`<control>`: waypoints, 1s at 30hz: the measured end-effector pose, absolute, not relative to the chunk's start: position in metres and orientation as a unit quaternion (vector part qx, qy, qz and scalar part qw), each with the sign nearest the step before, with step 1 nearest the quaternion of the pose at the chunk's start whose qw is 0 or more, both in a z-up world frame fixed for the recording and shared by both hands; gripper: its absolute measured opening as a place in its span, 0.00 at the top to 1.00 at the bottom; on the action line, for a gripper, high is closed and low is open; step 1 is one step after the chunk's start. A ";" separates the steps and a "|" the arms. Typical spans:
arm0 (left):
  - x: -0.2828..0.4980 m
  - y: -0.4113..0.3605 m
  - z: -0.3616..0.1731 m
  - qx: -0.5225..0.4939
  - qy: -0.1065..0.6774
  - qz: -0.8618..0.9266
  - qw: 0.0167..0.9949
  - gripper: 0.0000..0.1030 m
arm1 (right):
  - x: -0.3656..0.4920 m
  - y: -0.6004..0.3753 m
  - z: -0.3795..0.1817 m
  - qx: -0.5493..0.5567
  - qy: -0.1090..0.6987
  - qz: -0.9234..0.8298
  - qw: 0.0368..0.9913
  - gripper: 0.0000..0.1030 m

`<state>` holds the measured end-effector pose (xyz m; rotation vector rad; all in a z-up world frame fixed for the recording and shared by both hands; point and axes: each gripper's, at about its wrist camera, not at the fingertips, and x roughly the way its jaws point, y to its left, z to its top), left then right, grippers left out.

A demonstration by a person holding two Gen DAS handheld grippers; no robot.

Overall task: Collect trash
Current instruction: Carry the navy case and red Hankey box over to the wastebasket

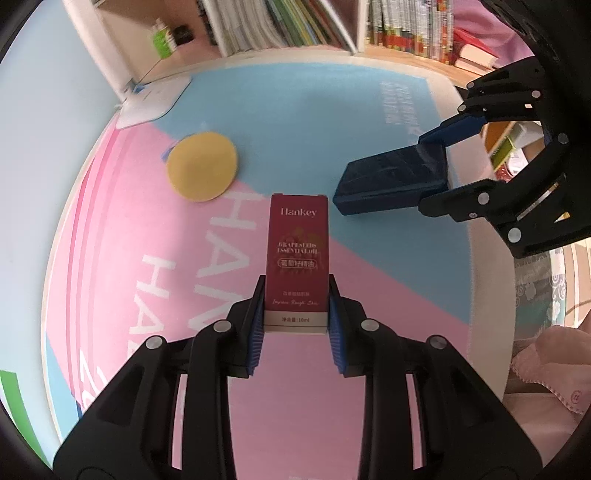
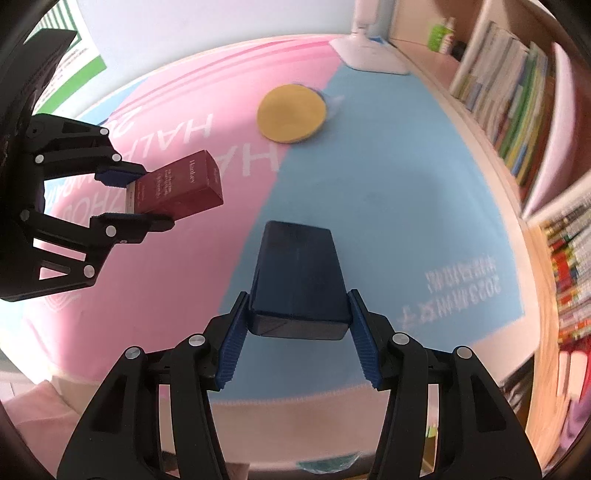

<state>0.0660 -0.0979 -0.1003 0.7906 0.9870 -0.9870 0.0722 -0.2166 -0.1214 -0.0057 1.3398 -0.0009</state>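
Observation:
My left gripper (image 1: 296,295) is shut on a dark red "Hankey" carton (image 1: 297,254), held above the pink and blue table mat (image 1: 122,258). The right wrist view shows the same red carton (image 2: 181,184) at the left, clamped in the left gripper (image 2: 142,195). My right gripper (image 2: 297,314) is shut on a dark blue box (image 2: 299,273), its blue pads pressed to both sides. In the left wrist view that blue box (image 1: 391,181) hangs at the right in the right gripper (image 1: 434,171). A round yellow disc (image 1: 202,166) (image 2: 291,112) lies flat on the mat.
A white device (image 1: 151,101) (image 2: 369,55) sits at the mat's far edge. Bookshelves packed with books (image 1: 295,22) (image 2: 517,122) line the far side. A pink cloth (image 1: 546,373) lies off the table edge at the right. The mat's near edge (image 2: 295,398) ends just below the right gripper.

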 end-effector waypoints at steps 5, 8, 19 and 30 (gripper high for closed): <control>0.045 -0.107 -0.093 0.367 0.430 -0.462 0.684 0.74 | 0.047 -0.221 -0.112 0.012 0.614 -0.031 0.789 0.48; 0.028 -0.117 -0.090 0.381 0.419 -0.476 0.672 0.74 | 0.024 -0.226 -0.106 0.030 0.608 -0.051 0.792 0.48; -0.047 -0.166 -0.076 0.419 0.376 -0.527 0.636 0.74 | -0.075 -0.249 -0.084 0.080 0.589 -0.119 0.796 0.48; -0.151 -0.229 -0.090 0.451 0.358 -0.573 0.583 0.74 | -0.192 -0.285 -0.080 0.132 0.581 -0.182 0.782 0.48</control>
